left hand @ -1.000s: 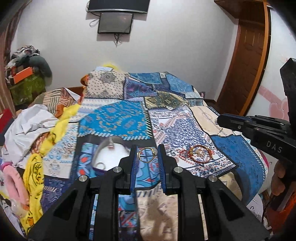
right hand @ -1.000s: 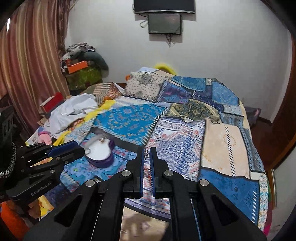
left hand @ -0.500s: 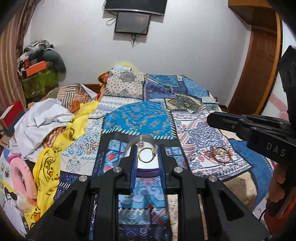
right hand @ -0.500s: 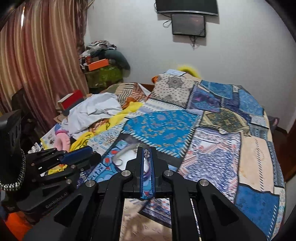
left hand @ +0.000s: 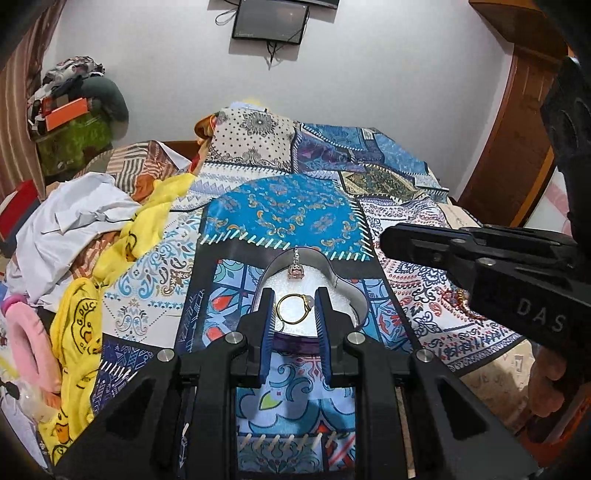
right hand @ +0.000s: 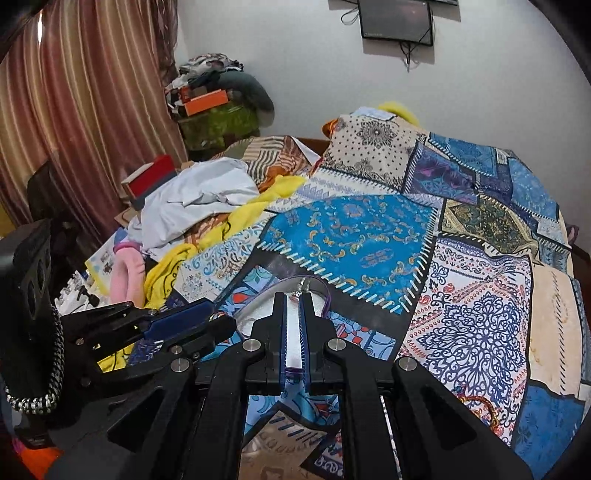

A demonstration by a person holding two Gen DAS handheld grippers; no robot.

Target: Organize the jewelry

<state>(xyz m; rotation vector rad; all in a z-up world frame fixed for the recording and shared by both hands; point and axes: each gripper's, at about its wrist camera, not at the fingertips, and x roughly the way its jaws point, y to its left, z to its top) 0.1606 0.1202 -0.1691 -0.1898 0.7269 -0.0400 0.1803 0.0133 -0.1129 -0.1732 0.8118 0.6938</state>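
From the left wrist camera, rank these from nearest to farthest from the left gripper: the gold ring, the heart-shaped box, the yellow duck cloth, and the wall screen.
1. Gold ring: between the left gripper pads.
2. Heart-shaped box: just beyond the fingertips, on the bedspread.
3. Yellow duck cloth: off to the left, at the bed's edge.
4. Wall screen: far back, high on the wall.

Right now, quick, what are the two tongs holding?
Left tongs: closed on the gold ring, above the heart-shaped box.
Right tongs: closed on a small silver earring.
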